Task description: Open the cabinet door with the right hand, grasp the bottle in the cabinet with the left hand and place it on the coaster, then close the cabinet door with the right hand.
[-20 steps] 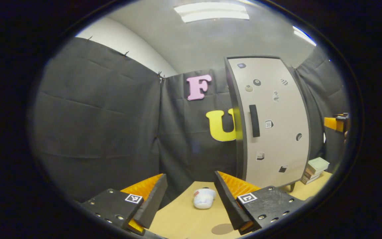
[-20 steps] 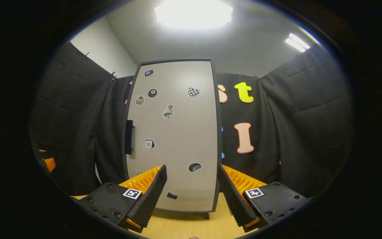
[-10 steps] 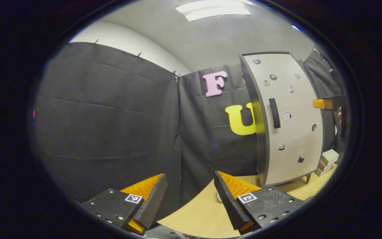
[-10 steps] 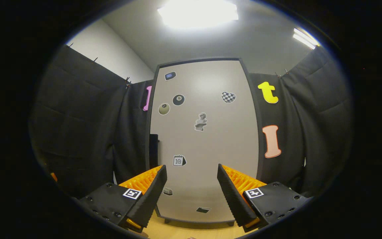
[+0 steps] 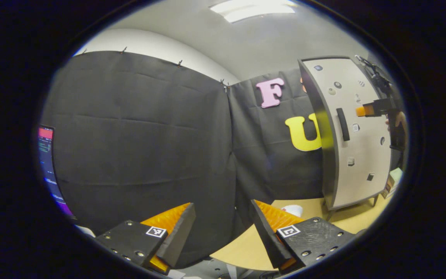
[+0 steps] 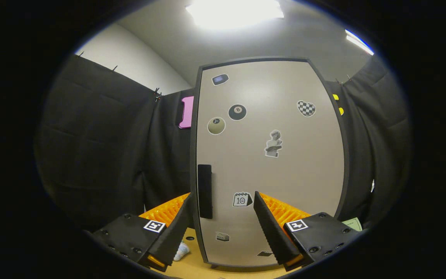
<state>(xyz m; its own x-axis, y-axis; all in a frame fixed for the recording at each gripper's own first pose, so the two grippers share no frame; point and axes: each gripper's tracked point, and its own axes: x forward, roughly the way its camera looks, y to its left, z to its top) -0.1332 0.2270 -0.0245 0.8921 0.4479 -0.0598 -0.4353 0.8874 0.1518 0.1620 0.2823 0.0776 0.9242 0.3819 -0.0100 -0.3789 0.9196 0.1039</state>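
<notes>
Brought closer since the earlier frame, the cabinet door (image 6: 269, 162) is seen shut at centre frame, its handle (image 6: 204, 191) between the gaping, empty right tongs (image 6: 221, 228). At lower centre of the left gripper view, the left tongs (image 5: 223, 232) are held wide apart and empty above the desk (image 5: 246, 248).

My left gripper (image 5: 221, 228) sits low and near, its two fingers spread wide apart with nothing between them, pointing level toward the far wall. My right gripper (image 6: 221, 224) is held the same way, fingers parted and empty, aimed straight ahead. In the left gripper view my right gripper (image 5: 374, 110) shows far off at the right, raised, my hand (image 5: 398, 121) wrapped around its grip.
</notes>
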